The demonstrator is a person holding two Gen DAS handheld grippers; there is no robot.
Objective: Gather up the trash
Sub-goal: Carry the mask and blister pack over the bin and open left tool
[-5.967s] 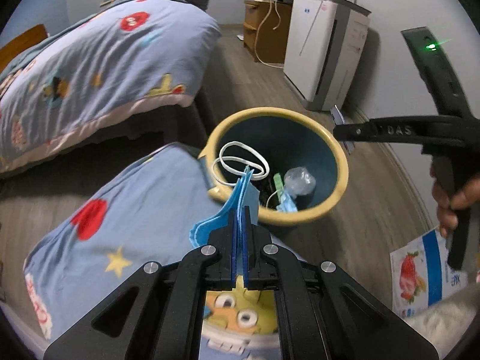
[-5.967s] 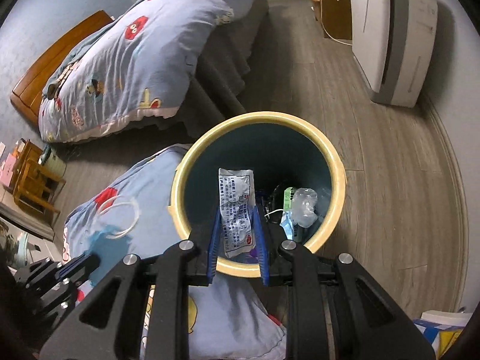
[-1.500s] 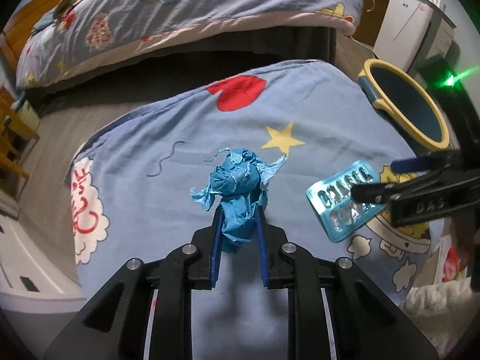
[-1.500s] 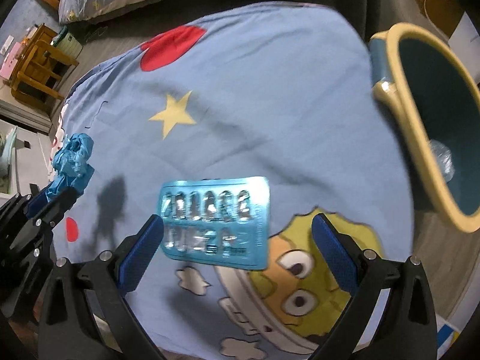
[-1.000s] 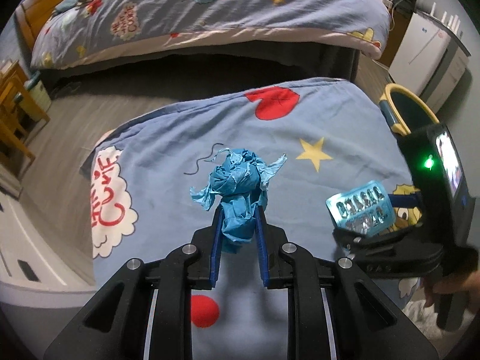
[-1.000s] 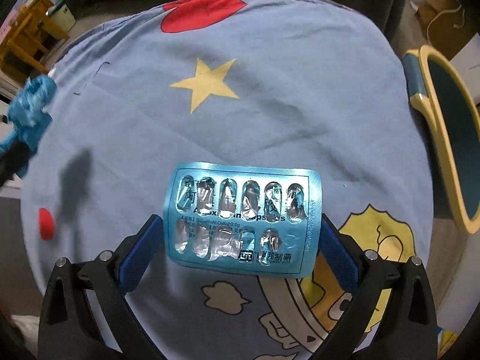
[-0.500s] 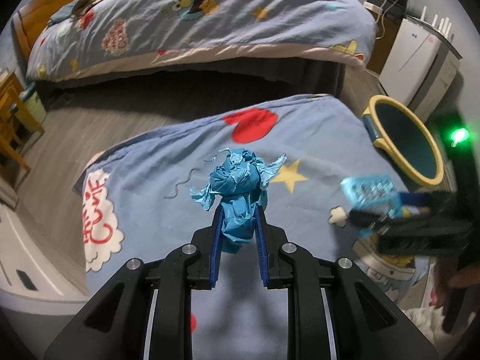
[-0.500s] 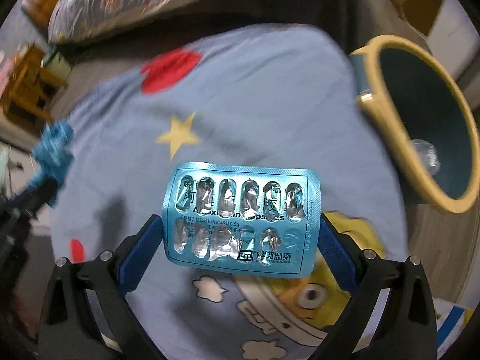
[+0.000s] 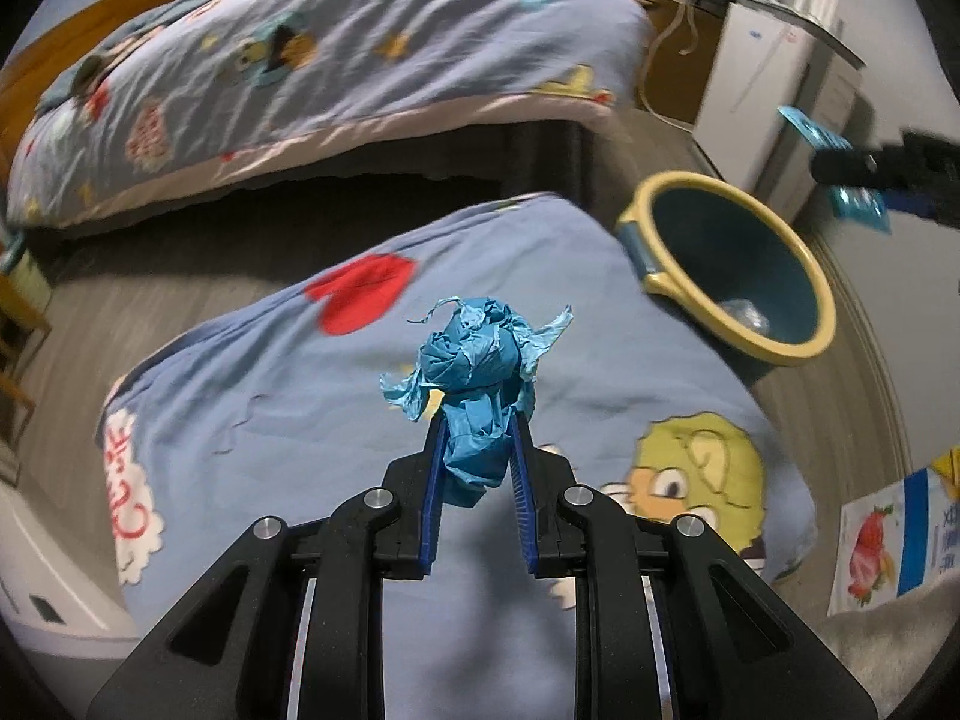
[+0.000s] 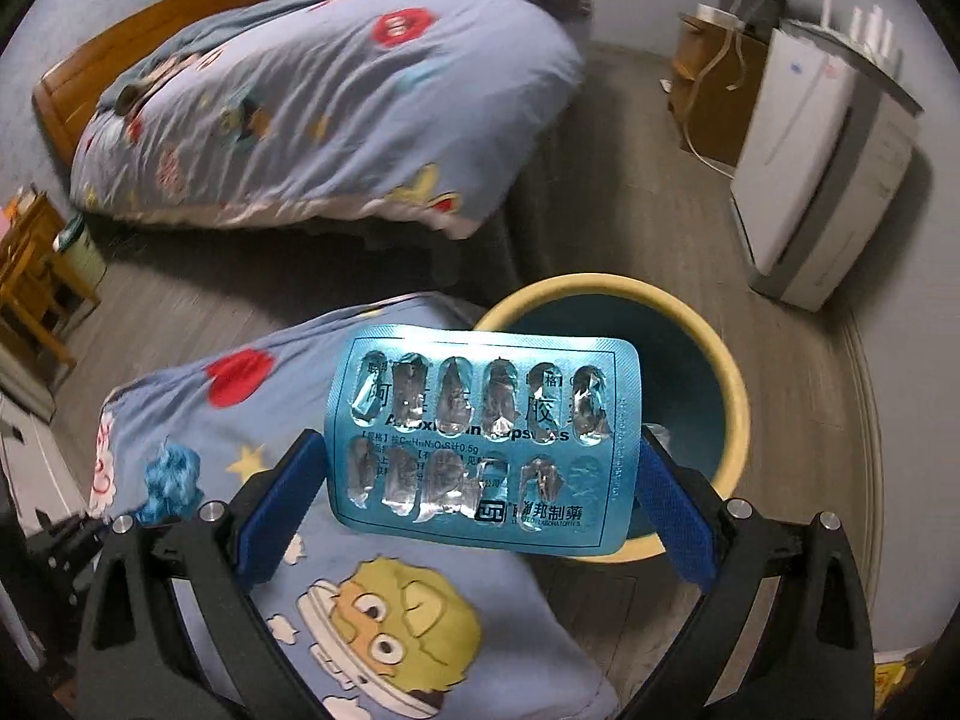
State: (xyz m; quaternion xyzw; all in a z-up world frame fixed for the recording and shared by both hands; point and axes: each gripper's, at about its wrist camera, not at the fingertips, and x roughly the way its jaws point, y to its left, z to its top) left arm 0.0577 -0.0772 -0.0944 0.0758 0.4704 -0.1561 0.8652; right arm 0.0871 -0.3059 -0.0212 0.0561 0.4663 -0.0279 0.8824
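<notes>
My left gripper (image 9: 477, 444) has its jaws clenched on a crumpled blue wad (image 9: 474, 372), which sticks up above the blue pads. The wad hangs over the cartoon blanket (image 9: 252, 372), on the side of the bin (image 9: 738, 264) away from the wall. In the right view the same wad (image 10: 171, 483) shows small, far to the left of the bin (image 10: 735, 396).

My right gripper (image 10: 480, 468) has its jaws set wide and grasping an emptied blister pack (image 10: 483, 438) by its 2 short ends. The pack is held flat toward the camera, its foil pockets torn open, and it sits in front of the bin's near rim, covering part of the opening. From the left view the pack (image 9: 810, 132) and the right gripper (image 9: 864, 171) appear above and beyond the bin, toward the wall.

The bin has a yellow rim and a dark teal inside; a clear crumpled piece (image 9: 744, 315) lies at its bottom. The blanket touches the bin's side. Behind the bin, a bed (image 10: 324, 96) with a matching cover stands across a strip of wood floor. A white appliance (image 10: 822, 162) stands against the wall past the bin. A printed packet with a strawberry (image 9: 882, 546) lies on the floor on the bin's near side.
</notes>
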